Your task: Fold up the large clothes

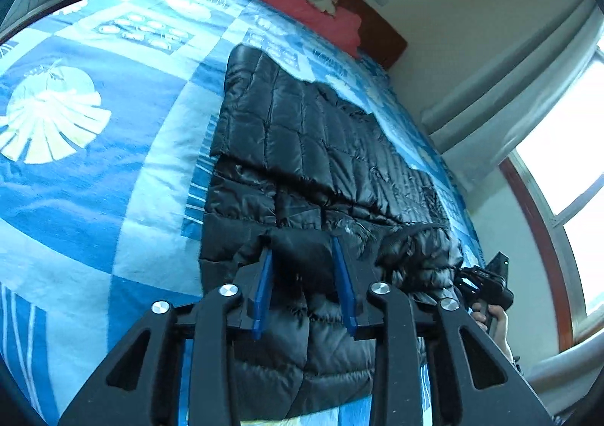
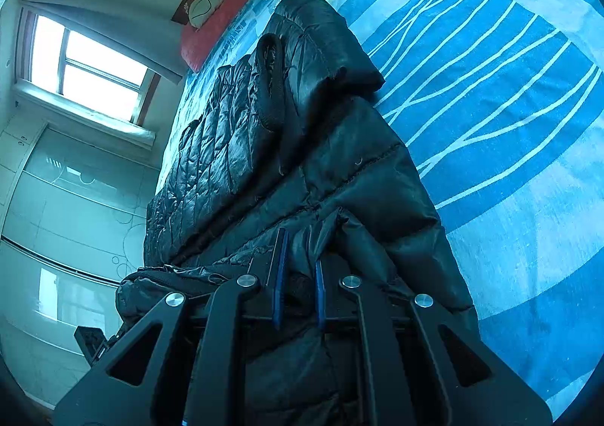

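Left gripper (image 1: 304,248) parted over black puffer jacket (image 1: 302,146) – right gripper (image 2: 300,256) pinches its fabric (bedspread (image 1: 94,180) beneath).

1. Your left gripper's (image 1: 302,256) fingertips sink into the jacket (image 1: 321,162); you cannot tell whether fabric is pinched between them.
2. The right gripper's (image 2: 300,260) tips are buried in jacket (image 2: 234,146) folds too, so its grip is unclear.
3. The jacket's near hem runs behind both gripper frames and off the bottom edge.
4. In the left view the right gripper (image 1: 487,282) shows only in part, at the jacket's edge; its fingers are hidden.
5. The blanket (image 1: 94,180) is cut off on all sides.
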`<move>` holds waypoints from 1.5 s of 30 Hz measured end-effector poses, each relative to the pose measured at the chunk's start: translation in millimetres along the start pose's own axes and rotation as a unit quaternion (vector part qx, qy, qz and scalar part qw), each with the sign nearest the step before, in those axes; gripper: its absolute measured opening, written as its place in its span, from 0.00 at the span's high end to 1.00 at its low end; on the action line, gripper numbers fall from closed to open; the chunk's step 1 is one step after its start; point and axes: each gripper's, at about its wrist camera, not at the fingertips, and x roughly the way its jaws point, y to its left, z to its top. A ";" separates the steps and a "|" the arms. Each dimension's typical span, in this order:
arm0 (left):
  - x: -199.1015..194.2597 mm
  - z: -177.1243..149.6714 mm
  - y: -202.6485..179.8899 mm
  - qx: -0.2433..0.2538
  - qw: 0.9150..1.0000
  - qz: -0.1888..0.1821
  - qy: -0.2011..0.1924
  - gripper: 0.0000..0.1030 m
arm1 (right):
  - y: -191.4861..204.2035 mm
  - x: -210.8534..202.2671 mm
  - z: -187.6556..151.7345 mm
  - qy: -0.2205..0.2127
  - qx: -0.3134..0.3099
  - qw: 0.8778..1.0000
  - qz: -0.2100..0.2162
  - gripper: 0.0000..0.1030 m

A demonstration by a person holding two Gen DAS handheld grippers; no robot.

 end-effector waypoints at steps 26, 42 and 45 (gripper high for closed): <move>31.5 7.9 -15.8 0.133 0.985 0.089 0.058 0.30 | 31.4 -33.7 15.0 0.002 -0.187 0.981 -0.048 0.40; 61.4 9.1 -36.0 0.176 0.976 0.108 0.073 0.74 | 44.6 -0.4 4.6 0.035 -0.271 0.958 -0.083 0.86; 52.2 6.9 -43.6 0.188 0.973 0.119 0.059 0.81 | 53.8 -11.7 -6.2 0.007 -0.286 0.954 -0.092 0.89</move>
